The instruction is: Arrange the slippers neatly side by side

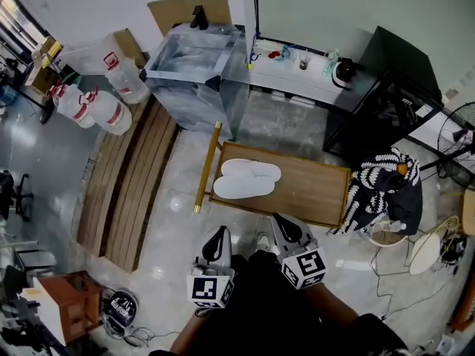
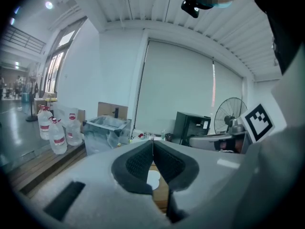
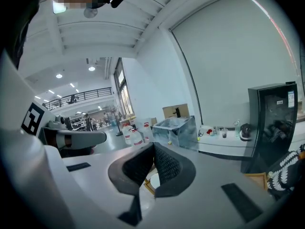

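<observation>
Both grippers sit low in the head view, close to the person's body and over the floor. They are near the front edge of the board (image 1: 315,191) but short of it. The left gripper (image 1: 220,233) has its jaws pressed together with nothing between them. The right gripper (image 1: 280,222) is the same, pads meeting and empty.

The two white slippers (image 1: 247,179) lie on the left end of the board, flat and long sides touching. Both point the same way, and the far one sits a little further right than the near one. They are well apart from either gripper. The pair looks close to done, perhaps already done.

The main risk is overworking it. With the jaws together, a touch would push, not grip. A nudge on the near slipper could swing it out of line or drive it into its neighbour. A push leftward could send them against the yellow rail (image 1: 207,166) or off that end. Opening the jaws late could snag the soft upper and drag a slipper askew.
</observation>
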{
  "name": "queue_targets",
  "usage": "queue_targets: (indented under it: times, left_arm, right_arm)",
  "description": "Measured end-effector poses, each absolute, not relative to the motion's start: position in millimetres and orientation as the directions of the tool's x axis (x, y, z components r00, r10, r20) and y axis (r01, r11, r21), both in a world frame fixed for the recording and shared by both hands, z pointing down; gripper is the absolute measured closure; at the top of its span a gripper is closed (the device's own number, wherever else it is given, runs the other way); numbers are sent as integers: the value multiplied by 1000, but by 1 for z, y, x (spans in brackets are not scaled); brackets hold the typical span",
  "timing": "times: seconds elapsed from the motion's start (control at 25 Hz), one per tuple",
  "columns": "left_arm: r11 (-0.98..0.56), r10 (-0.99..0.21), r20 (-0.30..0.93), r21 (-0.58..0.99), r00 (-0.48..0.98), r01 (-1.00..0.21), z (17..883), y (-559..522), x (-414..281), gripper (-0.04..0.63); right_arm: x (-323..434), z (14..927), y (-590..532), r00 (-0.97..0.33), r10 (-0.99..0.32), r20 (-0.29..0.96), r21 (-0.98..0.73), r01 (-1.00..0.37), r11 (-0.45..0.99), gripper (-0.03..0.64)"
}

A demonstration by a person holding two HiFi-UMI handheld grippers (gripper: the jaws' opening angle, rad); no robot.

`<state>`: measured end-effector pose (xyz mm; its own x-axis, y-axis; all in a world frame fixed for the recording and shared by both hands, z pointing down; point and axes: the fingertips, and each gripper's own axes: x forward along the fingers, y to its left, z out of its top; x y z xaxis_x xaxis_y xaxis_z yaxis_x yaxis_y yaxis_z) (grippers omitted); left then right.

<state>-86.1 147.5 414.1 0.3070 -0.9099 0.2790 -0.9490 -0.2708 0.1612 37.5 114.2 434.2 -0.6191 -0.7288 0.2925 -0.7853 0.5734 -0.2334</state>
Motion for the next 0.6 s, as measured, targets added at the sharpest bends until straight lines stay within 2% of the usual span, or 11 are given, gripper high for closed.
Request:
queue_targets:
  times: [0.6]
  left_arm:
    - [-295, -905, 272, 150, 326, -944, 422, 95, -98, 578]
  right_arm:
    - [16, 453, 65, -613, -715, 337, -196, -788, 584, 604]
